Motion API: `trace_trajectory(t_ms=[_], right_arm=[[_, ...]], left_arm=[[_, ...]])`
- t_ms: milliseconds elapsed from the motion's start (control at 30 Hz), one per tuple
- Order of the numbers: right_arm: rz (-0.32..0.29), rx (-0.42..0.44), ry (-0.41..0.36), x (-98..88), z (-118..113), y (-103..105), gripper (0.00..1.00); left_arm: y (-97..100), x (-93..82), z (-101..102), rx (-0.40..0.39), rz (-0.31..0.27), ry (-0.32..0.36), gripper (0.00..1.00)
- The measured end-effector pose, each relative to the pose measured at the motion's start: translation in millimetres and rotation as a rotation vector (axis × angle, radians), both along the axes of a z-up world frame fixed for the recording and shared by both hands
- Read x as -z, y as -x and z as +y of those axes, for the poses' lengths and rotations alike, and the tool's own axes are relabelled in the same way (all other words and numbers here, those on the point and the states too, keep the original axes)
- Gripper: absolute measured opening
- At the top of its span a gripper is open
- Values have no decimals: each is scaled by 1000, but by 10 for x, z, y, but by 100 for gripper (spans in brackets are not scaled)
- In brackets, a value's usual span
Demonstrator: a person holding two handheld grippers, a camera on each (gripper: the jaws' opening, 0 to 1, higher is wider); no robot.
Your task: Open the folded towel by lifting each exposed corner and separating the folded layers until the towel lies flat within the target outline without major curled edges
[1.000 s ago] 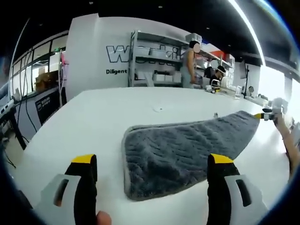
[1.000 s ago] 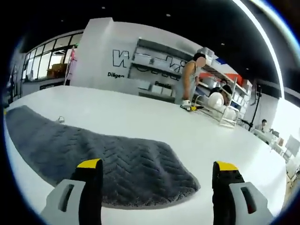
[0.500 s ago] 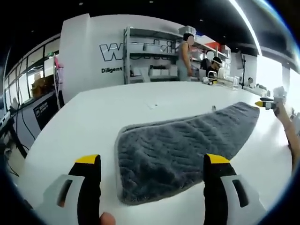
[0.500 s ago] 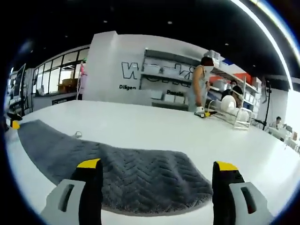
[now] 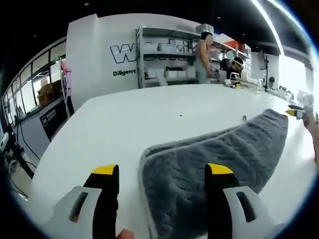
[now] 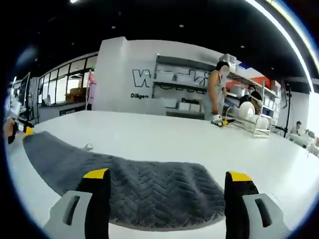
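Observation:
A grey towel (image 5: 219, 159) with a chevron pile lies folded lengthwise on the white table (image 5: 114, 124). In the left gripper view its near left corner sits between the jaws of my left gripper (image 5: 162, 172), which is open and holds nothing. In the right gripper view the towel (image 6: 144, 186) shows its other end, with the rounded corner between the jaws of my right gripper (image 6: 167, 177), also open. The right gripper (image 5: 295, 110) appears far right in the left gripper view, and the left gripper (image 6: 17, 130) far left in the right gripper view.
A small loose bit (image 6: 88, 147) lies on the table beyond the towel. Shelving (image 5: 167, 59) with boxes stands behind the table. People (image 6: 218, 94) stand at the far side near a dish rack (image 6: 249, 119). Windows and desks lie off to the left.
My left gripper has dropped closer to the towel's corner, so the towel now fills the space between its jaws. The right gripper's view has shifted only slightly. Both stay open.

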State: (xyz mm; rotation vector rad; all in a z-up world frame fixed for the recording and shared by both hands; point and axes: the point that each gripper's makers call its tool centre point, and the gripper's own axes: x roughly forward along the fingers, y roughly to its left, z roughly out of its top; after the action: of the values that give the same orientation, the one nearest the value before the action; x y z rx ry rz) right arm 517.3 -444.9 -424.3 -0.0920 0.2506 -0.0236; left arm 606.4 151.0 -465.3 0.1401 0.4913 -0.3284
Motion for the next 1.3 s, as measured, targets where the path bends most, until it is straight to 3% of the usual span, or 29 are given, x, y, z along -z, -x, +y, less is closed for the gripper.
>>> trace_trajectory(t_ms=[133, 233, 300, 433, 533, 733, 867, 1000, 1133, 1300], right_arm=[[-15, 5, 13, -44, 14, 5, 90], [-28, -3, 17, -83, 28, 6, 90], [-30, -6, 11, -85, 37, 11, 90], [-26, -4, -7, -66, 20, 5, 90], [-27, -6, -20, -66, 20, 2, 90], [-23, -13, -20, -52, 48, 4, 90], [-19, -17, -18, -44, 64, 4, 90], [-20, -18, -26, -45, 63, 5, 90], [-23, -17, -36, -49, 59, 7, 90], [-18, -21, -45, -37, 65, 5, 90]], left_arm=[[-90, 74, 56, 12, 26, -13, 55], [-137, 82, 87, -4, 34, 4, 49], [-145, 129, 84, 10, 56, -19, 40], [-171, 197, 79, 18, 76, -44, 36], [-156, 225, 27, 44, 82, -36, 26], [-139, 196, -15, 72, 38, -117, 18], [-135, 34, -75, 110, -44, -152, 2], [-29, 26, -187, 172, -27, -145, 1], [-5, 56, -158, 180, -27, -180, 1], [63, 5, -234, 199, -45, -68, 1]])
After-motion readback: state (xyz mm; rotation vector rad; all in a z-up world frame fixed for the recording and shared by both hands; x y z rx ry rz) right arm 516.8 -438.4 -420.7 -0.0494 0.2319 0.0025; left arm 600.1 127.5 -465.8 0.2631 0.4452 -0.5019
